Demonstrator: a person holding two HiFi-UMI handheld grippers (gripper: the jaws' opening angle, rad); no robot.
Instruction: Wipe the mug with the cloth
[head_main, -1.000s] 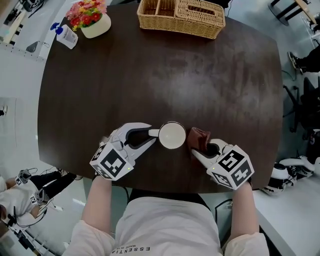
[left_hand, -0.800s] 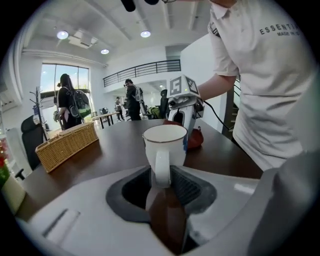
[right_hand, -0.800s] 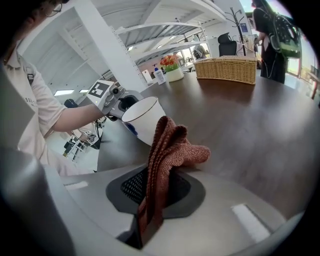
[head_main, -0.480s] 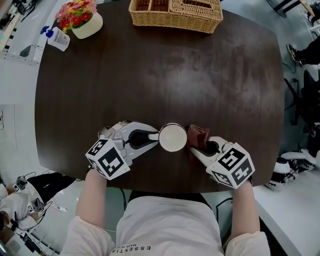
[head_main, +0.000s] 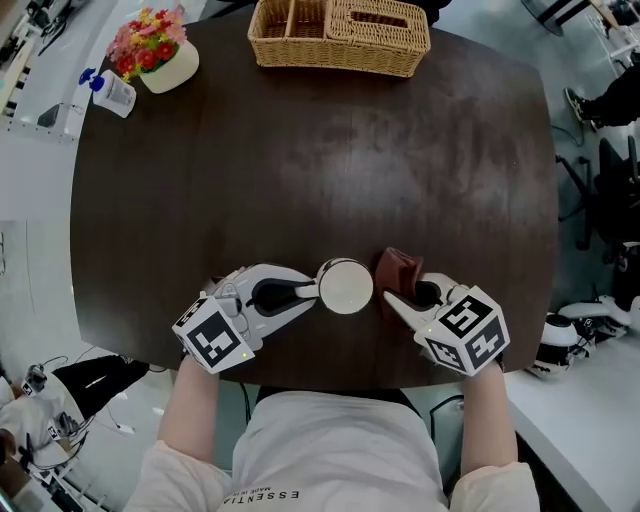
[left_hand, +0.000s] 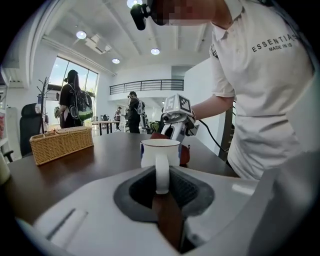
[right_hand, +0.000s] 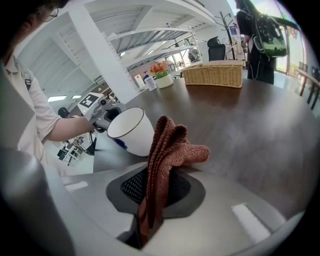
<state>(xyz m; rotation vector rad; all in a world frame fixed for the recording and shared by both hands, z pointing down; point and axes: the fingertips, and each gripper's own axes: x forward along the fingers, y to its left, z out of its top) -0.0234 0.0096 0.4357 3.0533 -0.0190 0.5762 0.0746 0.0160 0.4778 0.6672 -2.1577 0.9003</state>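
At lower centre, our left gripper (head_main: 306, 291) clamps the mug (head_main: 345, 286) by its handle and our right gripper (head_main: 392, 296) pinches the cloth (head_main: 397, 268) beside it; next, we probably press cloth to mug.

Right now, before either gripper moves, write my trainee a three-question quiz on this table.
1. True or false: the right gripper is shut on the cloth.
2. Which part of the mug stands between the left gripper's jaws? A) rim B) handle C) base
3. Fill in: at the far edge of the table sits a wicker ____.

Key: 1 true; 2 B; 3 basket.
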